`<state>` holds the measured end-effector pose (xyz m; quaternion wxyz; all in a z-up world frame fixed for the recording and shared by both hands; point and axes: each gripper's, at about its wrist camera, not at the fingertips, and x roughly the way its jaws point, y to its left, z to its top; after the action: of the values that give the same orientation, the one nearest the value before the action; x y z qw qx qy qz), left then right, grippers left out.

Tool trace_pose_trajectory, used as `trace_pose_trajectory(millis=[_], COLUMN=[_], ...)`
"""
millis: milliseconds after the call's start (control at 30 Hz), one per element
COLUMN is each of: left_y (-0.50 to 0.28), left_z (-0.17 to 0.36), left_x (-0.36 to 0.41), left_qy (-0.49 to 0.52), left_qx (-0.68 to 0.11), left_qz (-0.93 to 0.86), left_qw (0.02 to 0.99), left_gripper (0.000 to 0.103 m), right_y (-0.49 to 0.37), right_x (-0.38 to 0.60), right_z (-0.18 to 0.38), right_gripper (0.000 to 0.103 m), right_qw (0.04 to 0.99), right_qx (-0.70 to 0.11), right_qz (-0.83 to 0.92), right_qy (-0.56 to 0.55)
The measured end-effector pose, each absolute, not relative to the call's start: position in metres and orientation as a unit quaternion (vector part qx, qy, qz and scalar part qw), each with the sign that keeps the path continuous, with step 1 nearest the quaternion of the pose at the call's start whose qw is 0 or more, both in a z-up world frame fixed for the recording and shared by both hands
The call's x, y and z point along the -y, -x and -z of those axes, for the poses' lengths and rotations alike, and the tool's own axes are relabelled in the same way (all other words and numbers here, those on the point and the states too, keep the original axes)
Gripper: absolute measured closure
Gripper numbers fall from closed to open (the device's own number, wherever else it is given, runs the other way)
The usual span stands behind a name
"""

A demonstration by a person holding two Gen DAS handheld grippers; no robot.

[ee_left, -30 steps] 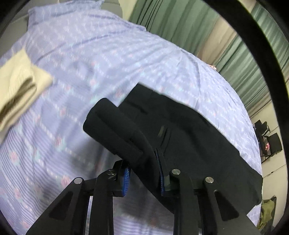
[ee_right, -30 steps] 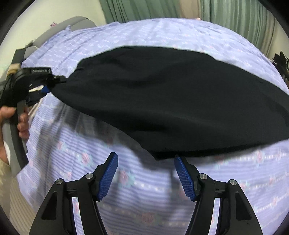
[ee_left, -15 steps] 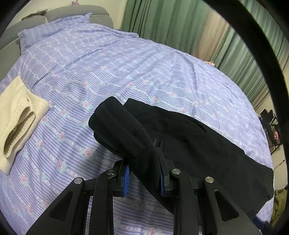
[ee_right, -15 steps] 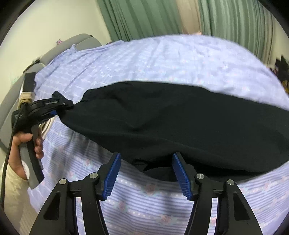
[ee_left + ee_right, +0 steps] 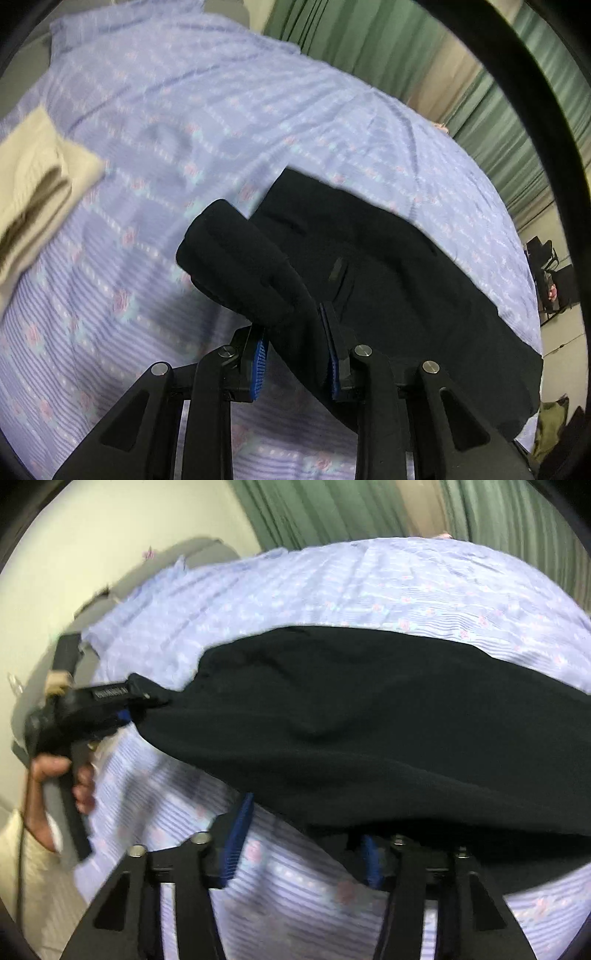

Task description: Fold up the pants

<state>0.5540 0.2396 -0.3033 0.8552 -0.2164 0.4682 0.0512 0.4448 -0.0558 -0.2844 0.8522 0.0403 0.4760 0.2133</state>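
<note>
A: What is shown in the left wrist view?

B: The black pants (image 5: 388, 280) are seen spread across a bed covered by a lilac floral sheet (image 5: 177, 122). One bunched end of the garment is pinched between the blue pads of the left gripper (image 5: 295, 354), whose jaws are drawn narrow on the thick roll of cloth. A folded cream garment (image 5: 33, 192) is seen lying at the left edge of the bed, well apart from the pants. Green curtains (image 5: 369, 40) are seen behind the bed.

A: And in the right wrist view?

B: The pants (image 5: 369, 716) are shown stretched across the sheet (image 5: 332, 587), their far end held at left by the left gripper (image 5: 147, 701), which is grasped by a hand (image 5: 55, 775). The near hem is draped over the right gripper (image 5: 303, 834). Its jaws have just been closing, and cloth is seen between them. The right pad is hidden under the fabric, while the left pad stands clear of it; whether the cloth is actually gripped cannot be told, as the picture is blurred.
</note>
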Motion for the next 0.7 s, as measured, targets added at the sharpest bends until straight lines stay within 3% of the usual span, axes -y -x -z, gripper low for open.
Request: trace_pose_trajectory(millis=[67, 133, 200, 300, 367, 500, 600, 700], left_y=[-0.546, -0.537, -0.530, -0.527, -0.527, -0.524, -0.521, -0.531], left_z=[0.312, 0.321, 0.330, 0.345, 0.355, 0.347, 0.317, 0.333], left_x=[-0.237, -0.233, -0.234, -0.240, -0.242, -0.250, -0.248, -0.255], left_qy=[0.195, 0.177, 0.180, 0.189, 0.190, 0.199, 0.157, 0.143], left_qx=[-0.478, -0.481, -0.484, -0.492, -0.496, -0.474, -0.428, -0.448], left_qz=[-0.052, -0.053, -0.053, -0.070, -0.074, -0.076, -0.083, -0.093], left_qw=[0.855, 0.857, 0.855, 0.847, 0.844, 0.854, 0.886, 0.878], left_gripper=[0.074, 0.073, 0.069, 0.044, 0.043, 0.076, 0.078, 0.078], right_y=[-0.436, -0.423, -0.411, -0.405, -0.401, -0.396, -0.387, -0.384], right_x=[0.054, 0.052, 0.046, 0.042, 0.039, 0.030, 0.025, 0.021], right_z=[0.296, 0.305, 0.309, 0.319, 0.327, 0.324, 0.316, 0.324], right_gripper=[0.078, 0.086, 0.088, 0.089, 0.089, 0.089, 0.089, 0.089], right_qw=[0.837, 0.829, 0.829, 0.825, 0.822, 0.825, 0.827, 0.816], right_qx=[-0.501, -0.512, -0.516, -0.529, -0.538, -0.532, -0.529, -0.546], right_qz=[-0.220, -0.223, -0.215, -0.195, -0.182, -0.169, -0.171, -0.176], right_qy=[-0.024, -0.010, 0.026, 0.043, 0.052, 0.089, 0.085, 0.075])
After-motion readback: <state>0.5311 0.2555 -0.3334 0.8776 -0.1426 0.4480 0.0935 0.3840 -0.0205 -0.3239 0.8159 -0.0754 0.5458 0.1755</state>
